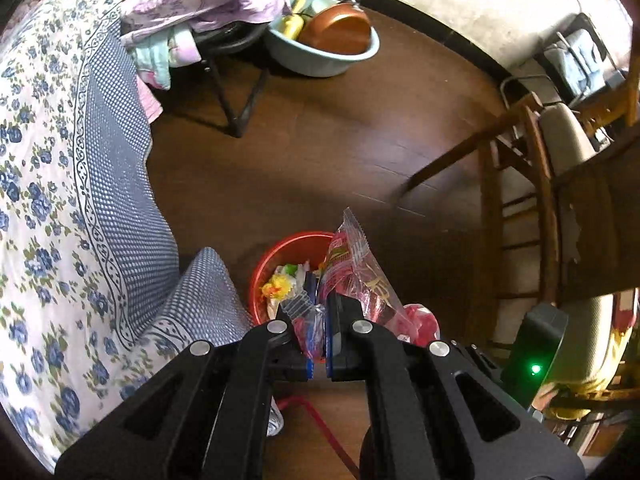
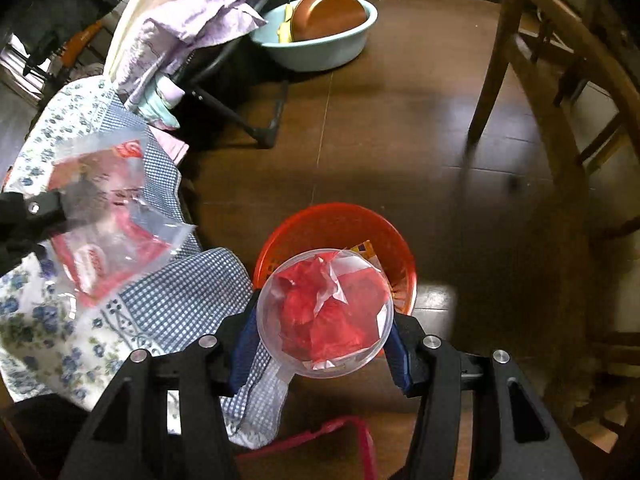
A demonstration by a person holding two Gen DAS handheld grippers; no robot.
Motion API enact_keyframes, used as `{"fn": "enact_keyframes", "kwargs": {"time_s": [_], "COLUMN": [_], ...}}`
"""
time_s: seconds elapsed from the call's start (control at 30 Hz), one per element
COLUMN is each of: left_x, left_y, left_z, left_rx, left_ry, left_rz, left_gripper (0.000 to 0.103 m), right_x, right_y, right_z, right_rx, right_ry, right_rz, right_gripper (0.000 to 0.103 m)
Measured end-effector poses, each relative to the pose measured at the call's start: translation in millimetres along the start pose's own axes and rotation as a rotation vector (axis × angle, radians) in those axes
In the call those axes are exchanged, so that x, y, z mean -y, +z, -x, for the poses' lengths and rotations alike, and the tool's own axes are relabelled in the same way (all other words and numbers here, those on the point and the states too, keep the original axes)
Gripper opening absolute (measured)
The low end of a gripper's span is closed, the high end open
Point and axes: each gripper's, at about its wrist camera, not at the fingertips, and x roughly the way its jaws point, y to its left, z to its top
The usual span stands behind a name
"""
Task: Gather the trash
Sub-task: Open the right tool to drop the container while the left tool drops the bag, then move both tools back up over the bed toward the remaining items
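A red basket (image 2: pixel 335 236) stands on a dark wooden floor (image 2: pixel 384 128), touching the draped edge of a blue floral bedspread (image 1: pixel 52 184). Crumpled trash (image 1: pixel 280 284) lies inside it. The left claw (image 1: pixel 318 320) is nearly closed, pinching a clear red-printed wrapper (image 1: pixel 352 264) above the basket's near rim. The right claw (image 2: pixel 320 344) is spread wide, gripping a clear round cup (image 2: pixel 324 312) stuffed with red plastic, right over the basket. A wooden chair (image 2: pixel 560 92) stands to the right, well apart, with open floor between. A pale blue basin (image 2: pixel 320 48) holding a copper pan (image 2: pixel 328 12) sits at the far side, beside a black folding rack (image 2: pixel 240 116) draped with lilac cloth. A red strap (image 2: pixel 352 432) lies on the near floor
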Motion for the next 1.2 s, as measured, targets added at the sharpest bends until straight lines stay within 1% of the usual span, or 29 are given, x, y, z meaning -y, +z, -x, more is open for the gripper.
{"fn": "enact_keyframes", "kwargs": {"time_s": [0.07,0.1,0.2,0.27,0.37,0.53,0.6,0.67,0.73,0.8,0.83,0.87,0.9,0.93,1.0,1.07,1.13,1.2], "left_x": [-1.0,-0.8,0.9,2.2,1.5,-2.7,-0.3,1.9,3.0,4.7,5.0,6.8,7.2,6.8,8.4,10.9,11.2,13.5], "left_y": [1.5,2.0,3.9,3.4,0.2,-7.3,-10.4,-12.1,-13.4,-14.1,-14.4,-14.5,-14.3,-13.6,-11.4,-8.9,-7.3,-6.2], "left_z": [-4.7,-8.1,-16.8,-28.2,-47.8,-87.3,-97.0,-101.9,-105.6,-109.6,-109.8,-109.4,-109.0,-105.2,-99.0,-93.6,-88.7,-82.9], "left_rx": [-0.013,-0.021,-0.031,-0.063,-0.114,-0.250,-0.273,-0.279,-0.293,-0.312,-0.320,-0.323,-0.323,-0.305,-0.277,-0.258,-0.244,-0.239], "left_ry": [-0.006,-0.009,-0.012,-0.022,-0.005,-0.029,-0.023,-0.021,-0.035,-0.053,-0.061,-0.064,-0.068,-0.080,-0.095,-0.103,-0.126,-0.165], "left_rz": [0.009,0.010,0.000,-0.014,-0.020,0.000,-0.010,-0.022,-0.026,-0.023,-0.022,-0.020,-0.014,-0.006,-0.014,-0.019,-0.010,-0.006], "left_gripper": [0.004,0.005,0.005,0.005,0.005,0.005,0.006,0.006,0.008,0.017,0.031,0.055,0.067,0.079,0.080,0.087,0.087,0.087], "right_x": [-2.8,-3.5,-1.0,2.0,9.7,30.0,38.4,44.1,50.8,53.1,53.9,53.5,52.4,51.8,48.3,46.1,46.8,50.1], "right_y": [2.1,3.7,2.2,-1.0,-11.7,-33.5,-40.5,-45.2,-50.4,-50.3,-51.5,-51.0,-49.5,-49.1,-48.4,-48.1,-48.2,-48.0], "right_z": [-10.4,-12.6,-20.0,-23.0,-23.5,-21.2,-18.8,-15.7,-11.8,-12.2,-12.3,-13.1,-14.0,-15.5,-14.6,-14.3,-14.8,-14.2], "right_rx": [-0.015,-0.023,-0.044,-0.064,-0.102,-0.161,-0.178,-0.182,-0.184,-0.187,-0.188,-0.190,-0.189,-0.188,-0.184,-0.184,-0.186,-0.188], "right_ry": [-0.010,-0.015,-0.035,-0.045,-0.068,-0.093,-0.097,-0.102,-0.104,-0.105,-0.105,-0.102,-0.101,-0.098,-0.090,-0.086,-0.085,-0.087], "right_rz": [0.020,0.025,0.026,0.022,0.033,0.022,0.011,0.005,-0.003,-0.009,-0.011,-0.013,-0.013,-0.011,0.000,0.009,0.010,0.005], "right_gripper": [0.056,0.060,0.065,0.065,0.066,0.066,0.066,0.066,0.066,0.066,0.066,0.066,0.066,0.066,0.066,0.066,0.066,0.066]}}
